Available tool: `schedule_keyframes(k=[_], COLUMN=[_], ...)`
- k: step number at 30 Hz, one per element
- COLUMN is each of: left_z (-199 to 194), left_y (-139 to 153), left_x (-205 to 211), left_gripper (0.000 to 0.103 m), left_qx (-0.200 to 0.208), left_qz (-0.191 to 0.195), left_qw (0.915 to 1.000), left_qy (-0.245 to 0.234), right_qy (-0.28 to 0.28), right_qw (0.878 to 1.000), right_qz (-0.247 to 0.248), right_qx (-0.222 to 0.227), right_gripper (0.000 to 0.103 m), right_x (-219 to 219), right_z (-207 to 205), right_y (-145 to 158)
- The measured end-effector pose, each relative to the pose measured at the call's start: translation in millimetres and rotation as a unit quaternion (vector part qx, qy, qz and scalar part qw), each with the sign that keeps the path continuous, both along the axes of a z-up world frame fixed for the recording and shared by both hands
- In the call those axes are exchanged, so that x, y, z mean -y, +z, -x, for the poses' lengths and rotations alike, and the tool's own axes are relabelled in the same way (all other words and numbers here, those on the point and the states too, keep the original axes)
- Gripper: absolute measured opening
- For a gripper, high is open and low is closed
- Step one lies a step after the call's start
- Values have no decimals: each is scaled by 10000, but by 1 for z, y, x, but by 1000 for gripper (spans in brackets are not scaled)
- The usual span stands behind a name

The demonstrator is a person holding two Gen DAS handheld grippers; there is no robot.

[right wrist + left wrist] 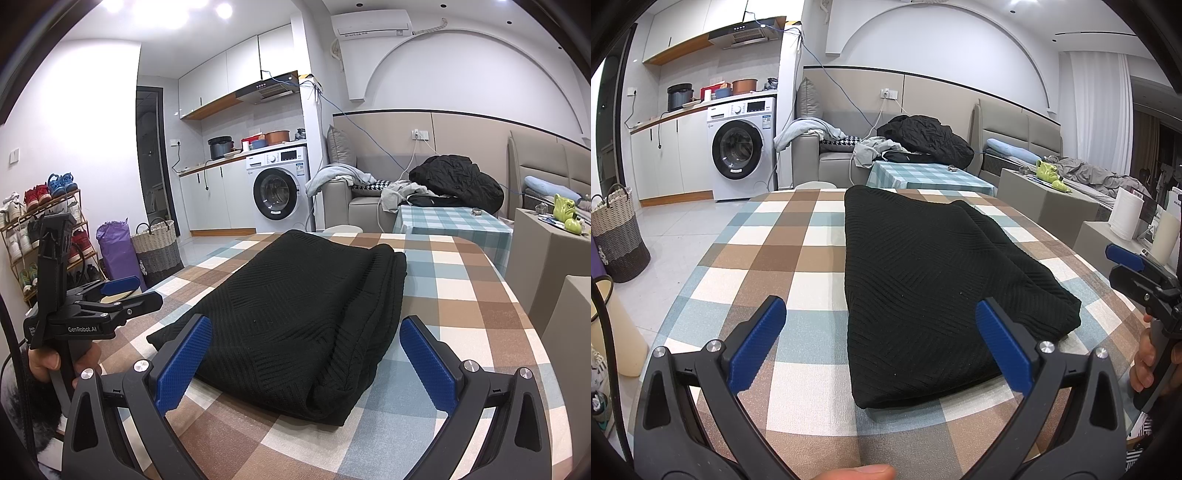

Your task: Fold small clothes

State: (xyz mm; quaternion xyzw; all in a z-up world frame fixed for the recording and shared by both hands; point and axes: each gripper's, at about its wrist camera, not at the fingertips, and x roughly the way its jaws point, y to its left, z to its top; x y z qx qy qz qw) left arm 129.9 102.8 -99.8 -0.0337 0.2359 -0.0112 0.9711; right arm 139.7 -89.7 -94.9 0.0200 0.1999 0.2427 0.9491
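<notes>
A black knit garment (pixel 923 288) lies folded into a long slab on the checked table (pixel 768 258), its long axis running from the near edge away toward twelve o'clock in the left wrist view. The left claw (pixel 881 345) hangs above the near end with its blue pads wide apart and nothing between them; the garment's near short edge sits just ahead of it, offset toward one o'clock, so the right pad overlaps the cloth while the left pad stands over bare tablecloth. The right claw (pixel 306 363), likewise spread and empty, faces the same near end from the other side, with the thick rolled fold (the bulkier edge, judging by its shadow) straight ahead at twelve o'clock and slightly right. In that view the left claw appears at nine o'clock, well apart from the cloth. Both claws sit at the near short end, neither touching the fabric, though the right one looks more squarely lined up with it. The piece already seems folded lengthwise; a fold across the long axis, carrying the near end toward the far end, looks like the likely remaining step. A laundry basket (pixel 617 232) stands on the floor at nine o'clock.
</notes>
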Motion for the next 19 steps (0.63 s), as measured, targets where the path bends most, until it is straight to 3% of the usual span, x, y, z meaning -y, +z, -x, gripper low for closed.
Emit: schedule_keyframes(k=[19], left_z=[0], left_y=[-1], left_x=[0], left_gripper=[102], left_qx=[8], left_qz=[12], left_qw=[10000], left_qy=[-13], right_qy=[0], right_qw=[10000], right_qz=[-4], right_qx=[-4], right_gripper=[103], right_x=[0], right_z=[0], right_y=[0])
